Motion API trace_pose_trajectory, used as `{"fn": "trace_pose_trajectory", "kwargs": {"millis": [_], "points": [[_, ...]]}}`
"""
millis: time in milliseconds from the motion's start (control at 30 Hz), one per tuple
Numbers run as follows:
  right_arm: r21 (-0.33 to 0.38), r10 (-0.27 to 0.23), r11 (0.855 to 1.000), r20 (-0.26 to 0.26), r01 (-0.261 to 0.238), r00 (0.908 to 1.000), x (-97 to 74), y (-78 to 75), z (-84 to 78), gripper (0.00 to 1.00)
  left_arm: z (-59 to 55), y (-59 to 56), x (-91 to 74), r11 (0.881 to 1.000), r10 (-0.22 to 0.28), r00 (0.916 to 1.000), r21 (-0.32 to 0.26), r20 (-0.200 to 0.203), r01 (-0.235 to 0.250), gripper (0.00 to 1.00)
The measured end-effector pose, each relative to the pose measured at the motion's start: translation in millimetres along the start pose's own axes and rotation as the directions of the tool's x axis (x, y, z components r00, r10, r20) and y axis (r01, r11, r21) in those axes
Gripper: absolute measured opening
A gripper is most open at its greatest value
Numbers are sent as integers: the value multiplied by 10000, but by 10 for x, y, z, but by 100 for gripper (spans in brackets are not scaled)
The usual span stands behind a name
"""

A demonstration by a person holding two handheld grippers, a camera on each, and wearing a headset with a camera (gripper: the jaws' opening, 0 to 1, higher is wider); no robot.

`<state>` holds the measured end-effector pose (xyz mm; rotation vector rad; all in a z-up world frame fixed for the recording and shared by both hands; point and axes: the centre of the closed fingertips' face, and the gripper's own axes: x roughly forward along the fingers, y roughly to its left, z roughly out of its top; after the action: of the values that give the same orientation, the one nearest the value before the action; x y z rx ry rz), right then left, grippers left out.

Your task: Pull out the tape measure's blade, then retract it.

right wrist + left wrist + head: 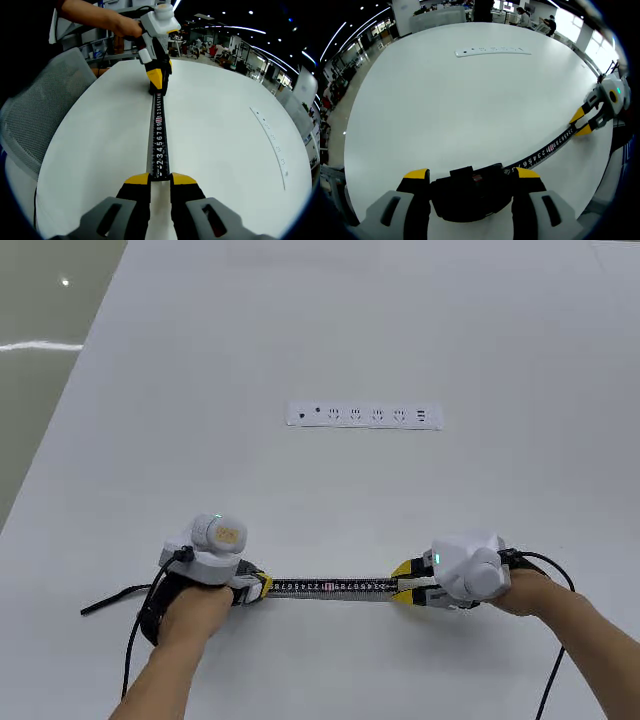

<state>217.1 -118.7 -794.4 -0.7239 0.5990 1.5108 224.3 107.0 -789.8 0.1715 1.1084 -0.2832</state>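
my left gripper (471,174) clamps the tape measure case (470,197) as an anchor; my right gripper (160,178), nearly closed, pinches the blade (159,135) tip, holding it stretched low over the table (350,330).

Two hand-held grippers (262,586) (402,582), one tape measure (330,587), one power strip (364,416), one table (350,330).

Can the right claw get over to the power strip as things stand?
Probably not freely: the right claw is shut on the blade tip while the left claw holds the case. The table toward the power strip lies bare.
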Motion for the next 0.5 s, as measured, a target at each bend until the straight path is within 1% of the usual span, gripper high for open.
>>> {"fn": "trace_pose_trajectory", "kwargs": {"millis": [500], "points": [[-17, 37, 10000, 24, -37, 10000, 50, 2, 53, 14, 0, -1, 12, 10000, -35, 10000, 18, -6, 35, 62]]}}
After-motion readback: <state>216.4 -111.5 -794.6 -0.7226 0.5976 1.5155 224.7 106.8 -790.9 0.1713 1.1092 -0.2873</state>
